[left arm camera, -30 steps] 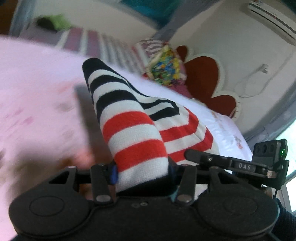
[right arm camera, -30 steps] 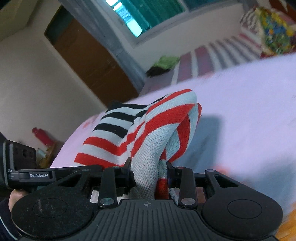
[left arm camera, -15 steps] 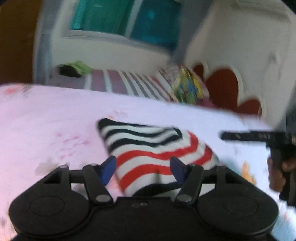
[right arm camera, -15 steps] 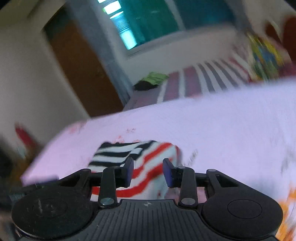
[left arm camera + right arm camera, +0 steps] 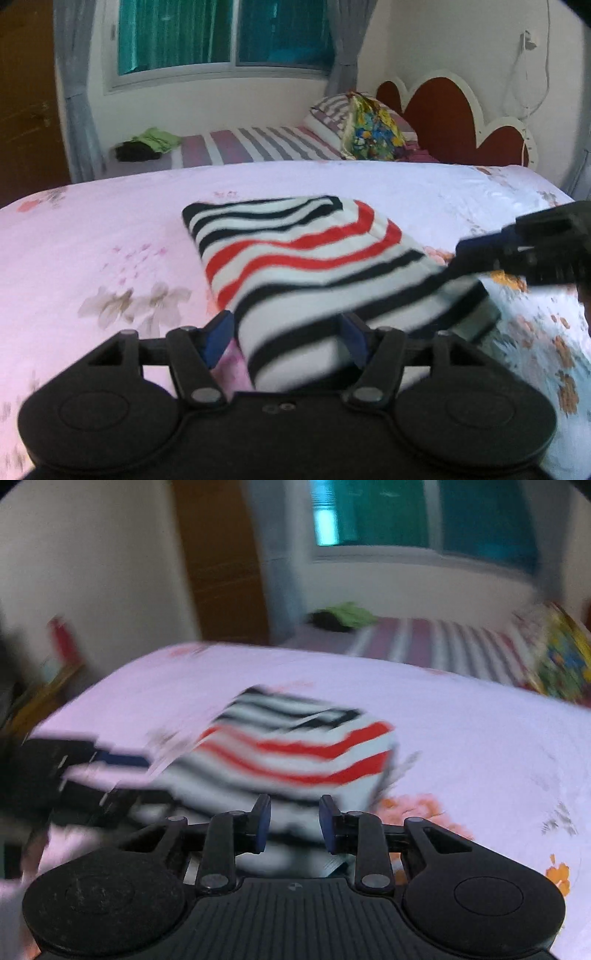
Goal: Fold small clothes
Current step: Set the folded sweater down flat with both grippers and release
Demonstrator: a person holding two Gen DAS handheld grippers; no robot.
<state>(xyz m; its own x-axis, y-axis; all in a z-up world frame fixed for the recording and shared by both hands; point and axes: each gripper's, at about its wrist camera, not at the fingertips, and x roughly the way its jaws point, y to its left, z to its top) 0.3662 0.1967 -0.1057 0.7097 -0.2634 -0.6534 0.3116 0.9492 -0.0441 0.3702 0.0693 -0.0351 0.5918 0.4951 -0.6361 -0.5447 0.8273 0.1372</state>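
Note:
A folded knit garment (image 5: pixel 295 258) with black, white and red stripes lies flat on the pink floral bed sheet (image 5: pixel 110 240). My left gripper (image 5: pixel 286 341) is open, its blue-padded fingers either side of the garment's near edge. The right gripper shows at the right of the left wrist view (image 5: pixel 524 247). In the right wrist view the garment (image 5: pixel 295 753) lies just beyond my right gripper (image 5: pixel 294 821), which is open and empty. That view is blurred.
Behind the bed is a second bed with a striped sheet (image 5: pixel 266 144), a colourful pillow (image 5: pixel 369 129) and green and black clothes (image 5: pixel 147 144). A red and white headboard (image 5: pixel 443 122) stands at the back right. A brown door (image 5: pixel 221 561) stands at the left.
Both grippers held the garment up a second ago. They have let it go, opened and drawn back, and it now lies folded flat on the sheet.

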